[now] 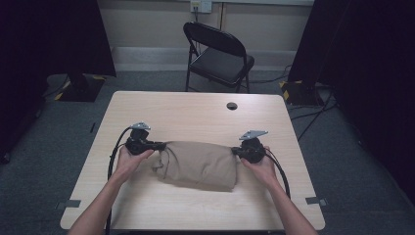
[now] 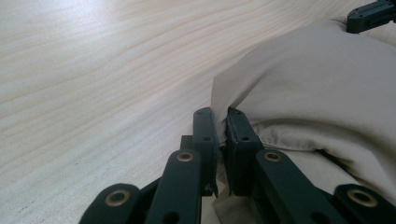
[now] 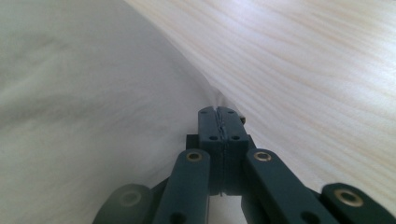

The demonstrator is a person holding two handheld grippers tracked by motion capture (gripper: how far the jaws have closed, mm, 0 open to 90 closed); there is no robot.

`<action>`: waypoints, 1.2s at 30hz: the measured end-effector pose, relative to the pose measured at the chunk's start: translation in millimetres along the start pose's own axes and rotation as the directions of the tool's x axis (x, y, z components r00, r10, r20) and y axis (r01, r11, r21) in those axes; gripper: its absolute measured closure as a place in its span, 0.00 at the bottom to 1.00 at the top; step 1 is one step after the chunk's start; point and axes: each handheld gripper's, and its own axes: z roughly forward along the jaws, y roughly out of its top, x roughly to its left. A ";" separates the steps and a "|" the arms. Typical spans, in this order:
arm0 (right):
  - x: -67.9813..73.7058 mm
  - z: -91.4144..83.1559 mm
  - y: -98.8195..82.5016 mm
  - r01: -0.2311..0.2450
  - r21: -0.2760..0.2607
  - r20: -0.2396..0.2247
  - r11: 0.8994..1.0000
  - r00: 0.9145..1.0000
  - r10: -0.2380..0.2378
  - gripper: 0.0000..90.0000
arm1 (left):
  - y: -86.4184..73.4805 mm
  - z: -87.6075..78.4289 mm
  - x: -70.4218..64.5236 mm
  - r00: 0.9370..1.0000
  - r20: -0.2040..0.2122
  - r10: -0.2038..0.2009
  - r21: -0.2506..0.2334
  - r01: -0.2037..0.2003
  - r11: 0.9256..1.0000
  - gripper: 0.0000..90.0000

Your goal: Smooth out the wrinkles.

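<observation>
Your left gripper point(image 2: 221, 122) and right gripper point(image 3: 218, 113) each pinch the tan cloth bag point(image 1: 200, 164) (lying on the counter point(image 1: 195, 110)).

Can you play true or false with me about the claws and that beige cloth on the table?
1. The left claw is pinching an edge of the beige cloth. True.
2. The right claw is wide open and away from the cloth. False: it is shut on the cloth's edge.
3. The cloth lies on a wooden table. True.
4. A red chair stands behind the table. False: the folding chair is black.
5. Both claws grip the same end of the cloth. False: they grip opposite ends.
</observation>
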 end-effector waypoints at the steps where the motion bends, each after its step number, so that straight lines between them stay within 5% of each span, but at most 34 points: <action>1: 0.0 0.0 0.0 0.000 0.000 0.000 1.000 1.000 0.000 1.00 | 0.0 0.0 0.0 1.000 0.000 0.000 0.000 0.000 1.000 0.93; 7: -0.2 -7.2 1.4 -0.011 -0.038 0.005 0.999 1.000 0.011 0.89 | 1.2 -13.5 3.1 0.999 0.009 -0.038 -0.062 0.038 0.997 0.87; 9: -2.5 -19.6 3.7 -0.039 -0.091 0.004 0.995 0.999 0.040 0.78 | 3.9 -27.2 -1.2 0.999 0.012 -0.036 -0.107 0.037 0.994 0.80; 14: 9.7 -36.8 8.3 -0.023 -0.143 -0.041 0.989 0.999 0.017 0.84 | 9.9 -41.1 -32.8 0.996 0.056 0.064 -0.134 -0.056 0.989 0.86; 18: 30.9 -38.2 7.3 0.009 -0.140 -0.108 0.990 0.994 -0.024 0.84 | 9.1 -33.0 -62.8 0.979 0.135 0.152 -0.079 -0.142 0.987 0.90; 23: 47.1 -25.9 -3.2 0.031 -0.085 -0.149 0.996 0.988 -0.044 0.68 | -13.2 -9.6 -56.7 0.987 0.099 0.126 0.034 -0.130 0.991 0.83; 28: 45.3 -12.2 -11.5 0.017 -0.042 -0.146 0.999 0.989 -0.023 0.59 | -23.0 -8.5 -47.2 0.992 0.033 0.123 0.065 -0.125 0.990 0.83; 36: 33.0 1.6 -15.4 0.026 0.007 -0.140 1.000 0.990 -0.024 0.54 | -30.8 1.4 -42.6 0.992 0.044 0.118 0.104 -0.122 0.987 0.83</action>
